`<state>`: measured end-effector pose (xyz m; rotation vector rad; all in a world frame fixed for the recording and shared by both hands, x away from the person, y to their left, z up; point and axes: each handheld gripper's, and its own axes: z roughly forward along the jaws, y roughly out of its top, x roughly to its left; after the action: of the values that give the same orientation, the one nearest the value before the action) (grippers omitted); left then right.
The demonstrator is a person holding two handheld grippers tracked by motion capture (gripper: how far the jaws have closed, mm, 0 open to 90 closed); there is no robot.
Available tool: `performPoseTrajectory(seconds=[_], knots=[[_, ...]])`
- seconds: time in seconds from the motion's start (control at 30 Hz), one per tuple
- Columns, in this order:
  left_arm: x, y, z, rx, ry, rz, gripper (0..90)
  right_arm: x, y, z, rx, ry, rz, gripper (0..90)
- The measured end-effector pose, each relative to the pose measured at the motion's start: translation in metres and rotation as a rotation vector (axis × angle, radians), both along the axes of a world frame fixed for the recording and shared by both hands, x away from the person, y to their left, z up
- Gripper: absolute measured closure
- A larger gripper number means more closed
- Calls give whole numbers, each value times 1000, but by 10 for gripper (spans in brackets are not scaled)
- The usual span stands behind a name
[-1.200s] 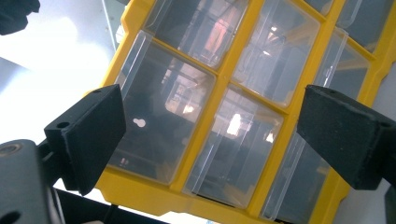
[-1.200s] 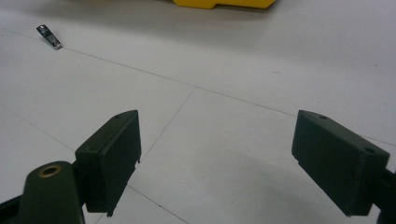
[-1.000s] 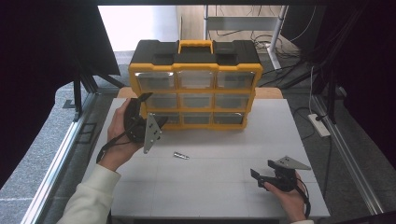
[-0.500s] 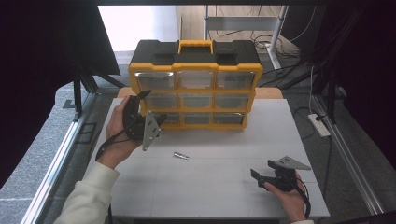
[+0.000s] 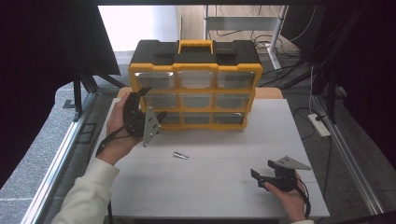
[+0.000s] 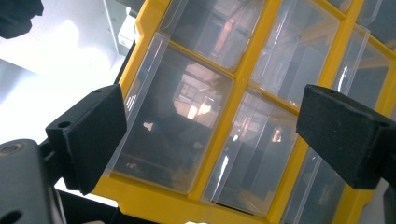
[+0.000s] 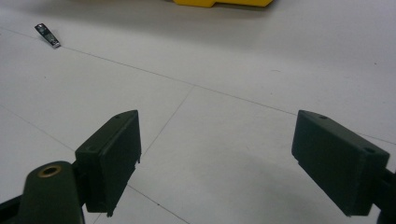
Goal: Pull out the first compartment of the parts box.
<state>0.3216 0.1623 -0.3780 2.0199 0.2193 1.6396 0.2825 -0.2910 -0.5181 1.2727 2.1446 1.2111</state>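
High view showed the left gripper (image 5: 148,103) at the drawer organizer (image 5: 196,84) on the tabletop (image 5: 210,186), no drawer pulled yet. Left gripper view: fingers (image 6: 88,135) wide around a clear drawer (image 6: 173,116). Right gripper view: fingers (image 7: 112,149) wide, empty, a small metal piece (image 7: 47,35) well away.

Organizer case (image 5: 195,70): glossy yellow plastic frame, matt black plastic top. Drawers (image 6: 173,112): clear, shiny plastic, reflective. Left gripper (image 6: 212,140) pads (image 6: 91,135): matt black, foam-like, slightly rough. Table (image 5: 219,154): smooth matt white. Small part (image 5: 181,155): shiny metal.
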Motion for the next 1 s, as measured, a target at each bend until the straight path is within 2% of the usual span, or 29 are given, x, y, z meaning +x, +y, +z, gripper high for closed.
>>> performPoseTrajectory(seconds=[0.1,0.13,0.43,1.0], knots=[[2,1,1,8,-2,0,90,0,0,0,0,-1,-1,156],[2,2,2,23,0,2,91,0,-1,0,1,0,-2,156],[9,10,6,20,1,20,91,0,0,0,-4,-1,0,156],[16,10,7,38,-18,43,92,0,-1,-1,1,2,-3,156]])
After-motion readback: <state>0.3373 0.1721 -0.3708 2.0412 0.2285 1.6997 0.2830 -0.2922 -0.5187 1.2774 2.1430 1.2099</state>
